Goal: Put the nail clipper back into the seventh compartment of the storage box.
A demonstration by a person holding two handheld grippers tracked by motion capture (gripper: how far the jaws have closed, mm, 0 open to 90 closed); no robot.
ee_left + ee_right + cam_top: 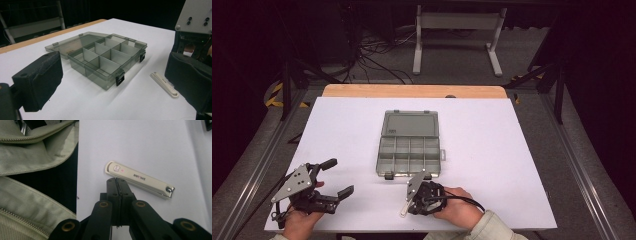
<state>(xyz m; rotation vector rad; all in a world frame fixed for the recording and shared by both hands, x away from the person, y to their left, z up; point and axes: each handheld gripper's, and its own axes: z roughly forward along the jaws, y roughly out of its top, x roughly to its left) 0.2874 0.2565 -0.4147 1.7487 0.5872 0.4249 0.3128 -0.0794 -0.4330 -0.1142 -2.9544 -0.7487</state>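
A smoky clear compartment box (409,147) lies open mid-table, lid folded back and its several compartments empty (107,58). A cream nail clipper (404,210) lies flat near the table's front edge, in front of the box. My right gripper (410,202) hangs over it with its jaws shut and nothing between them. In the right gripper view the tips (117,181) end just short of the clipper (140,180). My left gripper (339,177) sits at the front left, wide open and empty, facing the box (115,70). The clipper (164,84) lies by its right pad (192,80).
The white table top (492,150) has a wooden strip (412,91) along its back edge. The front edge runs just behind the clipper, with a pale green jacket (32,150) beyond it. A white frame's legs (457,40) and cables stand on the floor behind the table.
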